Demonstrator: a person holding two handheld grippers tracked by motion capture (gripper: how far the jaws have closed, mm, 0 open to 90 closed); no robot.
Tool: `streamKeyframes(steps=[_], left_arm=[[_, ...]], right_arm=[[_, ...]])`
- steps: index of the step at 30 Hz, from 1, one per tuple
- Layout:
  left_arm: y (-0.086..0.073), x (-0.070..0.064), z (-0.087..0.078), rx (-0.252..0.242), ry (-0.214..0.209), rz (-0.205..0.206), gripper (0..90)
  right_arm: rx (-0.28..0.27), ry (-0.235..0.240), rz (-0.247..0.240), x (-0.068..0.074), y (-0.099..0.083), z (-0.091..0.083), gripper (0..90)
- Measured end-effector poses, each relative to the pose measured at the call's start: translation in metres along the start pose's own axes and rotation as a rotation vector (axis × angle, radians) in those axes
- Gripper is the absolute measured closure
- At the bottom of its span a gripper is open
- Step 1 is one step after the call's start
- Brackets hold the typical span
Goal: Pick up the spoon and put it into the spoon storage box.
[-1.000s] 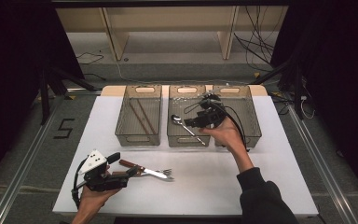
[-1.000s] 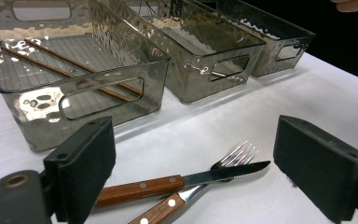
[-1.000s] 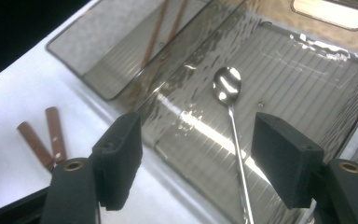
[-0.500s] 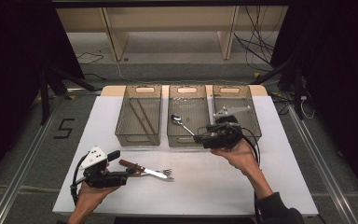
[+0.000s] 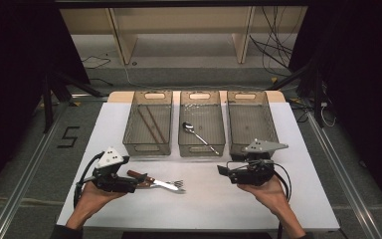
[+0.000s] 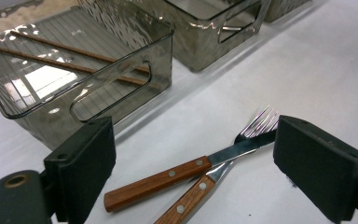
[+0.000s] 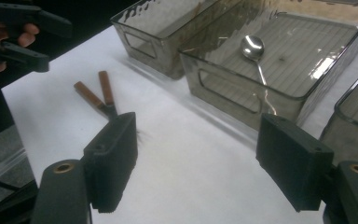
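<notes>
A wooden-handled knife and fork lie crossed on the white table, just ahead of the left gripper, jaws wide. The right gripper, also wide and empty, hovers before three bins; the middle bin holds a spoon.

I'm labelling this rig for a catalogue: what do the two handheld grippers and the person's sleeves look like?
Both the left gripper and right gripper are black, each with two blocky, flat-faced black jaws, a grey three-cornered plate on top and a black trailing cable. Round brass-coloured eyelets sit at the jaw bases. Dark sleeves show at both wrists.
</notes>
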State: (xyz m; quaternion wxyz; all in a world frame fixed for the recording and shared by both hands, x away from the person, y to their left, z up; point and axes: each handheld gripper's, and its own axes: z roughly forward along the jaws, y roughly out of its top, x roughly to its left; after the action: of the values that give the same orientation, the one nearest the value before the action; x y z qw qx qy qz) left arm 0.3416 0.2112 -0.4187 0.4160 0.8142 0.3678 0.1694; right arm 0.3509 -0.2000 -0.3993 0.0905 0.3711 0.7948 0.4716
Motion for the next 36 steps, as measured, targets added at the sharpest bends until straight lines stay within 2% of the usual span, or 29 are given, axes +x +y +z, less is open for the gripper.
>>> streamKeyframes(steps=[8, 13, 18, 21, 23, 26, 32, 36], left_arm=[[0.008, 0.006, 0.008, 0.097, 0.016, 0.065, 13.0], [0.01, 0.008, 0.014, 0.141, 0.018, 0.084, 13.4], [0.012, 0.01, 0.019, 0.2, 0.013, 0.119, 13.6], [0.013, 0.011, 0.021, 0.218, 0.015, 0.127, 13.7], [0.013, 0.012, 0.023, 0.233, 0.025, 0.138, 13.8], [0.014, 0.013, 0.026, 0.25, 0.017, 0.143, 13.9], [0.019, 0.014, 0.032, 0.301, 0.013, 0.195, 14.0], [0.021, 0.016, 0.035, 0.322, 0.007, 0.213, 14.2]], right_arm=[[-0.037, 0.007, -0.012, 0.005, -0.015, -0.006, 28.3], [-0.081, 0.004, -0.002, 0.007, -0.025, -0.012, 27.8], [-0.106, -0.007, 0.013, 0.007, -0.036, -0.015, 27.0], [-0.118, -0.016, 0.011, 0.006, -0.041, -0.017, 27.0], [-0.12, -0.021, 0.013, 0.006, -0.044, -0.019, 26.8], [-0.125, -0.033, 0.01, 0.005, -0.048, -0.02, 26.5], [-0.118, -0.035, 0.009, 0.004, -0.053, -0.022, 25.0], [-0.128, -0.034, 0.009, 0.004, -0.055, -0.023, 24.4]])
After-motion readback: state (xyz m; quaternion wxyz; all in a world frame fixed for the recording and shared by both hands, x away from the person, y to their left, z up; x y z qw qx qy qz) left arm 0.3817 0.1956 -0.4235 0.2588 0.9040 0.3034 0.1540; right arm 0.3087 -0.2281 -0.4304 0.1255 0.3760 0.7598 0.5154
